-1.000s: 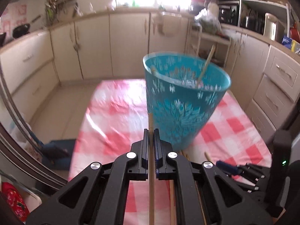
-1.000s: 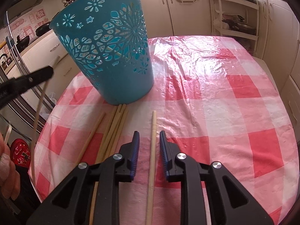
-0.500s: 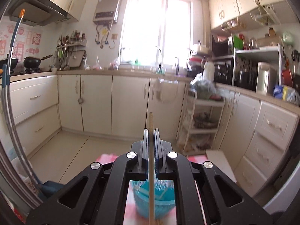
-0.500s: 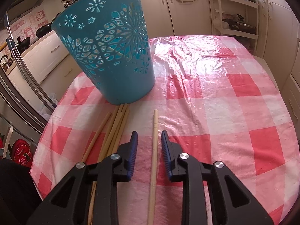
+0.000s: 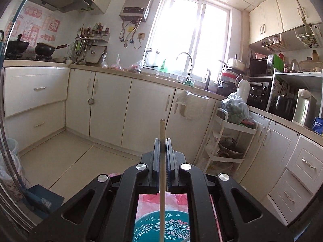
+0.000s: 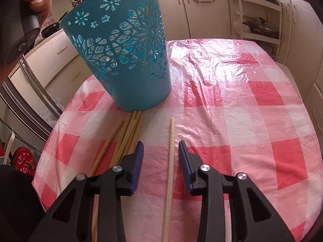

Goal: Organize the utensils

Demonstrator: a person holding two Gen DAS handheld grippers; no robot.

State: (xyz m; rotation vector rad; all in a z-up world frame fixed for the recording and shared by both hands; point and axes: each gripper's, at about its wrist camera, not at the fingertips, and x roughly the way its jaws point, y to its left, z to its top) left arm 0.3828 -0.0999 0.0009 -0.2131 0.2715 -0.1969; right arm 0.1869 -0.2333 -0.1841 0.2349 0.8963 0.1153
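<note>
Chopstick duty: my left gripper (image 5: pixel 162 151) pinches a pale wooden chopstick (image 5: pixel 162 173) upright above the teal perforated plastic basket (image 6: pixel 123 46) for dropping, while my right gripper (image 6: pixel 160 157), jaws apart, straddles a loose table chopstick (image 6: pixel 170 161).

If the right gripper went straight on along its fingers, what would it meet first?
The right gripper is open, astride a single chopstick lying on the checked tablecloth. Straight on it would probably slide along that chopstick, then over bare cloth; the teal basket sits left of that line, though depth is unclear.
</note>
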